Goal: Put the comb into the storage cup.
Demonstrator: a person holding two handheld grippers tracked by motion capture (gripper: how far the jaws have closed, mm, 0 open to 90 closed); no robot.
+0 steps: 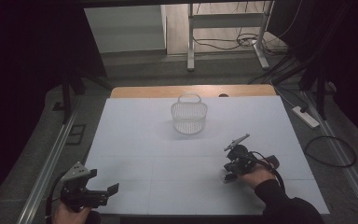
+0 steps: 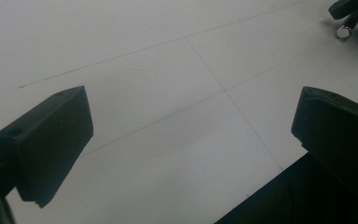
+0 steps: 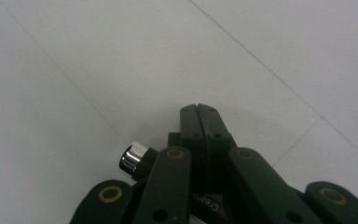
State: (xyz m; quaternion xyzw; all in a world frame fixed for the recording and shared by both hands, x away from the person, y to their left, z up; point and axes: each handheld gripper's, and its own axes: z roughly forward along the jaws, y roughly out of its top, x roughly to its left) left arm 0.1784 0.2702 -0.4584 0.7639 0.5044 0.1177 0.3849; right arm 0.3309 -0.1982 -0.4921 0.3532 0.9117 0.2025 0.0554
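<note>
White table point(image 1: 135, 140) fills my high view, with a mesh basket point(image 1: 189, 115) upright near its far edge, handle up. My left gripper point(image 1: 113, 189) is wide open at the near-left corner; my right gripper point(image 3: 199, 108) is closed with nothing between its jaws.

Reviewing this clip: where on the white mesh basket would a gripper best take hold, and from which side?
Probably the arched handle of the basket, taken from above: it stands upright over the open rim, clear of everything. The open left gripper seems readier than the shut right gripper.
</note>
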